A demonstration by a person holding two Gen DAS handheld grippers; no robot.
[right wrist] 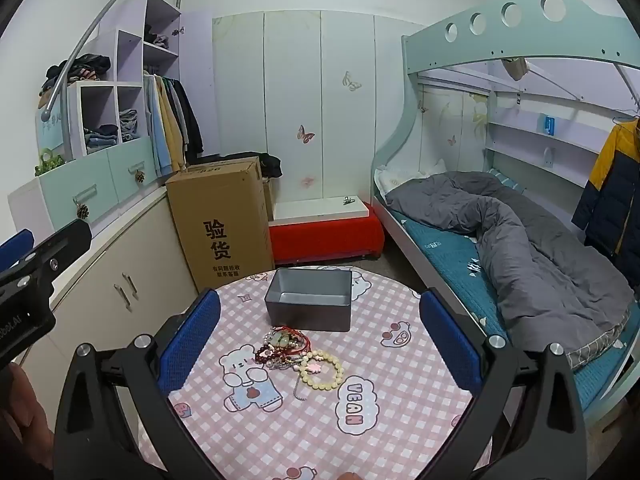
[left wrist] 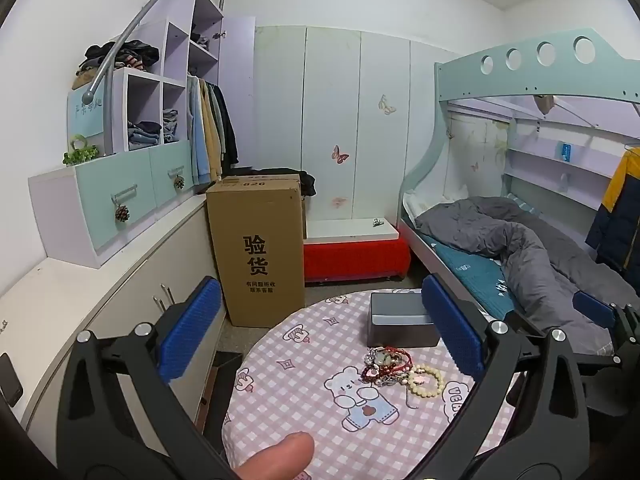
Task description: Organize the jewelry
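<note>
A tangled pile of jewelry [right wrist: 286, 348] with red bead strands and chains lies on the round table with a pink checked cloth [right wrist: 400, 380]. A cream bead bracelet [right wrist: 322, 370] lies at its right edge. An open, empty grey box [right wrist: 309, 304] stands just behind the pile. My right gripper [right wrist: 320, 336] is open and empty, held above the table with the pile between its blue fingers. In the left wrist view the pile [left wrist: 386, 366], the bracelet [left wrist: 426, 380] and the box [left wrist: 400, 320] sit to the right. My left gripper [left wrist: 320, 332] is open and empty.
A tall cardboard box [right wrist: 224, 224] stands on the floor behind the table, next to low cabinets [right wrist: 120, 280] on the left. A red bench [right wrist: 324, 236] is at the back. A bunk bed with a grey duvet [right wrist: 520, 240] runs along the right.
</note>
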